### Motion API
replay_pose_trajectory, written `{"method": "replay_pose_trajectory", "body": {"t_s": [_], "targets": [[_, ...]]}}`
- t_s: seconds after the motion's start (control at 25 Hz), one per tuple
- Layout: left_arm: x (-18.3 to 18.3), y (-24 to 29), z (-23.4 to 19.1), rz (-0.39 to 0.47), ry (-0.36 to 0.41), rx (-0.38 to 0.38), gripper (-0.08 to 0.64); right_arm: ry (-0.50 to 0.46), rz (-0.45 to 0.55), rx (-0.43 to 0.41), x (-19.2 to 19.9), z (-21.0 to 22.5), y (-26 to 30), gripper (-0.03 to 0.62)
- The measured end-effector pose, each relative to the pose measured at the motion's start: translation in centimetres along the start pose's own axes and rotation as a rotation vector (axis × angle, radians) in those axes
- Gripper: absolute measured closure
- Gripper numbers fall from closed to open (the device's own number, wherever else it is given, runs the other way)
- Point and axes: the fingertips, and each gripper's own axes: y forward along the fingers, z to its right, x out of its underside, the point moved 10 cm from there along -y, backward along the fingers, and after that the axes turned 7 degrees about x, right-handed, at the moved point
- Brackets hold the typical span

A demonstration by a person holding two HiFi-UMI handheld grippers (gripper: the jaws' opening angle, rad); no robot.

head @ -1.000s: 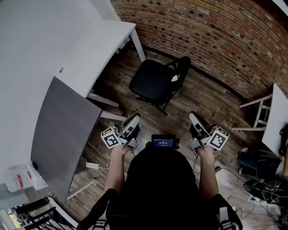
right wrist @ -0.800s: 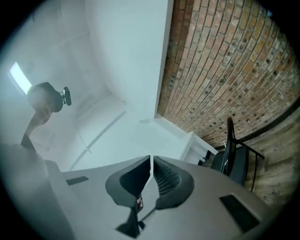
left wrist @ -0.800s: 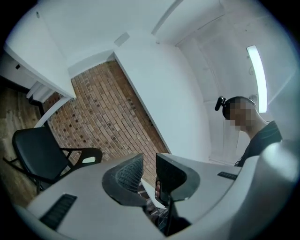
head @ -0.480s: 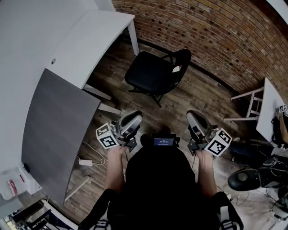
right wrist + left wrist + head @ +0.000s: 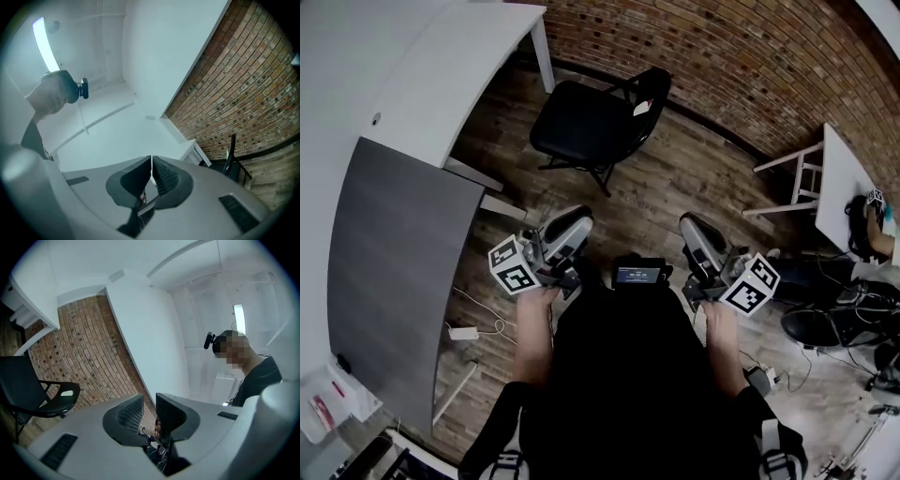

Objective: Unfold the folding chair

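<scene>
The folding chair (image 5: 581, 131) stands open on the floor near the brick wall (image 5: 741, 66), so the unfolding looks done. Farther from that wall, the left tool (image 5: 149, 404) is slightly open and empty; the right tool (image 5: 151, 161) has just closed on nothing.

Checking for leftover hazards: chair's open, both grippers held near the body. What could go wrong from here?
1. The folding chair stands free: left gripper open and empty, right gripper shut on nothing, so nothing steadies it if a hinge isn't locked.
2. It sits close to the white table leg; a nudge could knock them together.
3. A white cable and plug lie on the floor at the person's left: possible trip.
</scene>
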Motion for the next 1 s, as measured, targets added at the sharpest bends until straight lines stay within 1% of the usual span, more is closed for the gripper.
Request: {"method": "replay_pose_trajectory", "body": {"t_s": [0.2,0.36,0.48,0.72,0.84,1.0], "targets": [[-0.5,0.5,2.0,-0.017,0.044,-0.009,0.479,-0.009,0.008,-0.044,-0.1,-0.4,0.2,0.572],[0.2,1.9,2.8,-0.054,0.049,-0.036,0.479,-0.016,0.000,-0.080,-0.7,0.0,0.0,0.572],[1.0,3.2,3.1,-0.071,0.043,-0.051,0.479,-0.004,-0.005,-0.087,-1.0,1.0,-0.8,0.572],[2.8,5.4,3.6,-0.096,0.045,-0.055,0.482,0.005,-0.006,-0.096,-1.7,2.9,-2.7,0.574],[3.3,6.0,3.7,-0.099,0.039,-0.049,0.498,0.007,-0.006,-0.101,-1.8,3.4,-3.2,0.574],[3.8,6.3,3.7,-0.109,0.029,-0.050,0.502,0.015,-0.010,-0.101,-1.6,3.7,-3.6,0.574]]}}
